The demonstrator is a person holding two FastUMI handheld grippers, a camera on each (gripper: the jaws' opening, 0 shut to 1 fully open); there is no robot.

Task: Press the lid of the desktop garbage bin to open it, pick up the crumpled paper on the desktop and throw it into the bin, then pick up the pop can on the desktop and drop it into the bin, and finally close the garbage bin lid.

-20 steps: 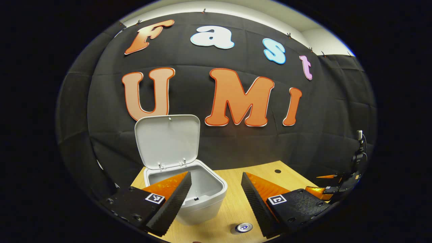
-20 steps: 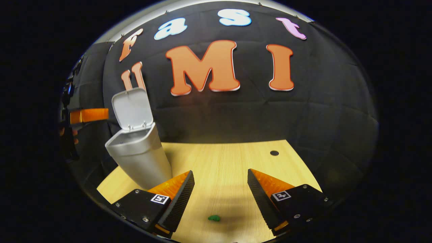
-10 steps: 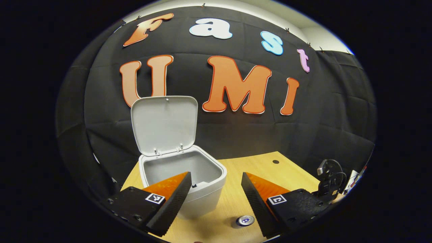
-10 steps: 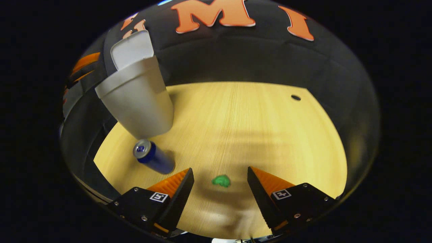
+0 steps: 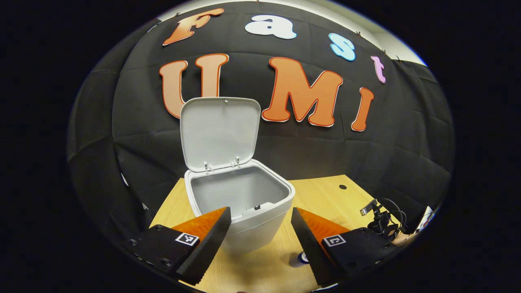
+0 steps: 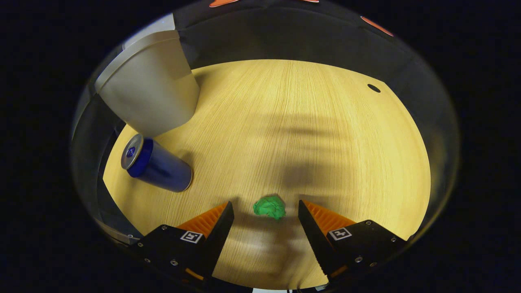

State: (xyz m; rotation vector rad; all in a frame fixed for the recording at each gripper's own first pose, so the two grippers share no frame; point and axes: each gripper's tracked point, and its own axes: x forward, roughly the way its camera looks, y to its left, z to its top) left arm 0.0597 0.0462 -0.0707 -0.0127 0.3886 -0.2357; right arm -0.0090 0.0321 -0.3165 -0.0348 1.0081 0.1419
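My right gripper [image 6: 265, 209] has its jaws spread wide, holding nothing, pointed down at the counter [image 6: 325, 134]; the crumpled paper [image 6: 269, 206], a small green wad, lies on the wood right between the two fingertips, touching neither as far as I can tell. Out from there, toward the counter's left edge in the right gripper view, the pop can [image 6: 156, 163] stands upright, blue body with silver top, just beside the base of the garbage bin [image 6: 148, 97] but whether they touch I can't tell. The bin is grey-white and sits near the back left corner of the counter. A small dark hole [image 6: 373, 88] is in the wood near the back right corner. My left gripper [image 5: 260, 213] is also wide open and empty, held above the counter with the bin straight ahead beyond the fingertips. In the left gripper view the bin's lid [image 5: 220, 132] stands up fully open, hinged at the back, interior looks empty from here. The can's top just peeks out beside my left gripper's right-hand finger. Cabling and a small clip [image 5: 380, 219] show off the counter's right edge, too small to make out.
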